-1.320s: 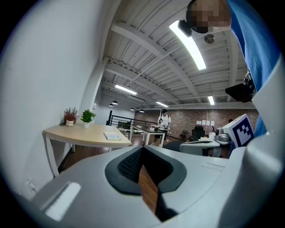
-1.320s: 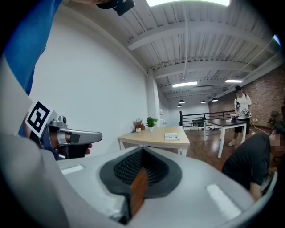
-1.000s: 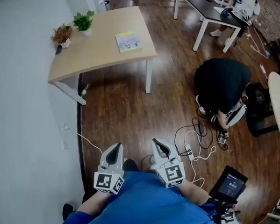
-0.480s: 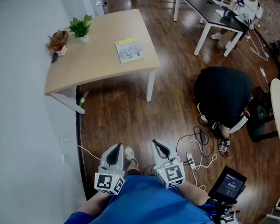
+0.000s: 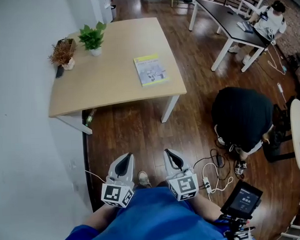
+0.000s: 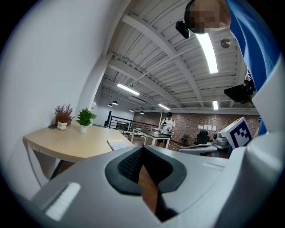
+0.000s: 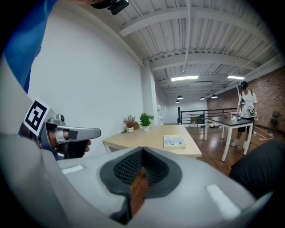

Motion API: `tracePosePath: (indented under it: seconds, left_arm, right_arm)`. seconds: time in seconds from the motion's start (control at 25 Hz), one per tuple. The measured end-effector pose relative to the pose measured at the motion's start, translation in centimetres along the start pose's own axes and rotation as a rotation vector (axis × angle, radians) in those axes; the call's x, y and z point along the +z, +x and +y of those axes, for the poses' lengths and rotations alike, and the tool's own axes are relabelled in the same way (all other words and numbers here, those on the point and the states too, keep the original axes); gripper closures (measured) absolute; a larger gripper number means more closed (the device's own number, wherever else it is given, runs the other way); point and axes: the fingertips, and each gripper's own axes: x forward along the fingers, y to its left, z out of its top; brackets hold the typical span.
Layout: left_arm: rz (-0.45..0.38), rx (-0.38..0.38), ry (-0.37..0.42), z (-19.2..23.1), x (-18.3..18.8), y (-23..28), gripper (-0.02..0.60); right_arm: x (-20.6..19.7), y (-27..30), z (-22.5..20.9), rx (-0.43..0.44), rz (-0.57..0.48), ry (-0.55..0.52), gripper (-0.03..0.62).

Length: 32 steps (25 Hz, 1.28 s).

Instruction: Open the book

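A closed book with a yellow-and-white cover [image 5: 150, 70] lies flat near the right front corner of the light wooden table [image 5: 108, 84]; it also shows in the left gripper view [image 6: 118, 144] and the right gripper view [image 7: 174, 141]. My left gripper [image 5: 123, 162] and right gripper [image 5: 173, 157] are held side by side close to my body, over the wooden floor and well short of the table. Both point toward the table, roughly level. Both are shut, with nothing between the jaws [image 6: 142, 149] [image 7: 142, 151].
A green potted plant [image 5: 92, 37] and a dried plant [image 5: 62, 52] stand at the table's far left. A white wall runs along the left. A person in black [image 5: 242, 114] crouches at the right by floor cables [image 5: 215, 163]. A dark table [image 5: 230, 17] stands behind.
The table and book have drawn nearer and lower in the head view as I walk toward them. Both grippers keep their place before my body and stay shut.
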Motion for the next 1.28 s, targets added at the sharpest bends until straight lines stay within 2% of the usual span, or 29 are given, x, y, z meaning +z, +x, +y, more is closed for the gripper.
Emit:
tracePosePath:
  seconds: [0.24,0.44,0.68,0.92,1.16,1.28]
  left_arm:
    - [0.008,-0.008,-0.016,3.3,0.5,3.2,0.575]
    - [0.025,-0.02,-0.006,4.9,0.5,7.2,0.575]
    - [0.06,-0.006,0.019,7.0,1.3,14.7,0.575]
    - [0.091,0.049,0.024,9.0,2.2,23.1,0.574]
    - [0.124,0.091,0.015,10.3,2.3,29.2,0.575]
    - [0.146,0.106,0.002,11.6,2.2,31.2,0.574]
  right_arm:
    - [0.5,4.2,-0.9,-0.016,0.015,0.011,0.592]
    - [0.7,7.8,-3.5,-0.025,0.011,0.025,0.592]
    - [1.7,13.9,-9.4,-0.029,0.017,0.051,0.592]
    - [2.7,20.2,-16.0,0.01,0.065,0.064,0.592]
    - [2.5,25.7,-21.8,0.034,0.165,0.078,0.592]
    - [1.6,28.3,-24.0,0.024,0.227,0.117,0.592]
